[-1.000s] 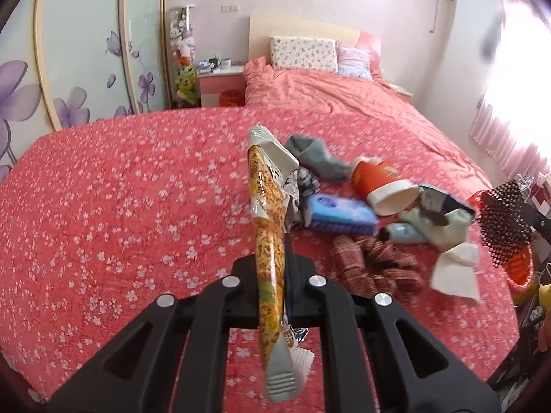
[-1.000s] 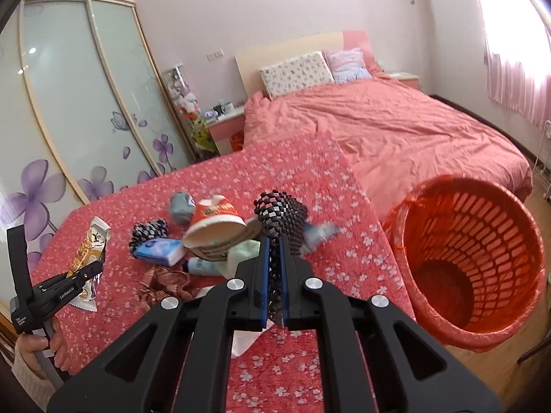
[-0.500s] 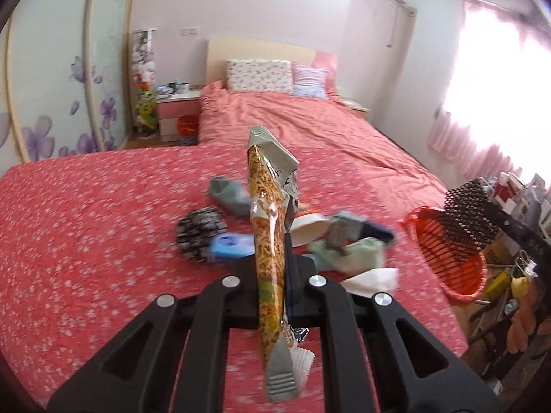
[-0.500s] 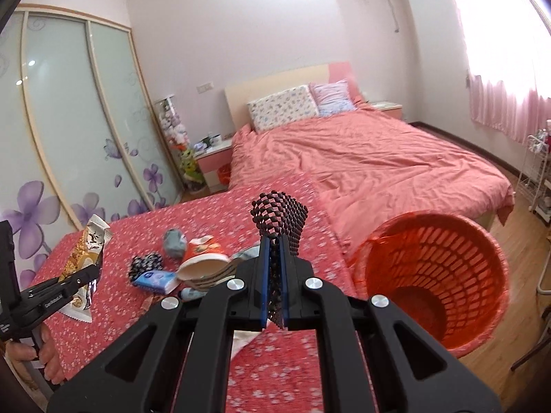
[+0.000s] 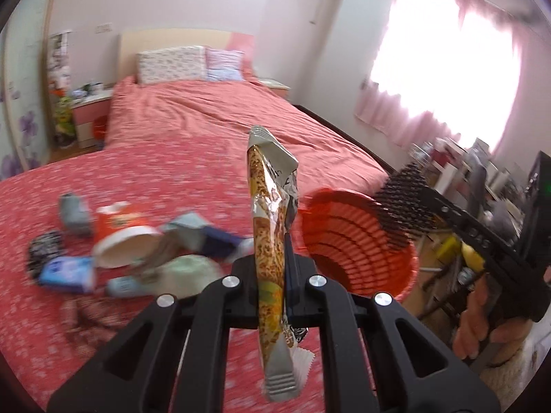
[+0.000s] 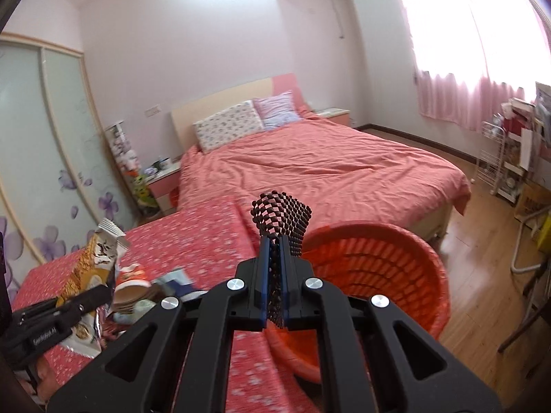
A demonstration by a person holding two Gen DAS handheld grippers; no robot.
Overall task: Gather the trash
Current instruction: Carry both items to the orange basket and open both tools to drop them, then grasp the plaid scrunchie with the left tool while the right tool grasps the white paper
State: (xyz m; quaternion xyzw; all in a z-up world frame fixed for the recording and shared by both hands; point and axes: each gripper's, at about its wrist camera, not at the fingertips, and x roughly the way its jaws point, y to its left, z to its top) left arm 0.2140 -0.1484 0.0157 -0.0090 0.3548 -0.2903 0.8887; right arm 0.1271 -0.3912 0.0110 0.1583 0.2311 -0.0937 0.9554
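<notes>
Two pieces of trash are in hand at once. The left gripper (image 5: 272,296) is clamped on a snack wrapper (image 5: 270,220), which stands upright between its closed fingers with a crimped end hanging below them. To its left, on the flowered cover (image 5: 144,172), lie the leftovers: a paper cup (image 5: 120,241), a blue tissue pack (image 5: 67,273) and soft bits too blurred to name. Ahead and to its right sits the orange basket (image 5: 358,244). The right gripper (image 6: 273,292) is shut on a black mesh piece (image 6: 282,220), which fans out above its tips and, in its own view, sits over the basket's near rim (image 6: 378,237). To do this step well, I judge that each gripper should carry its load over the middle of the opening before letting go, since both pieces are light and could drift or catch on the rim; releasing low inside should help.
</notes>
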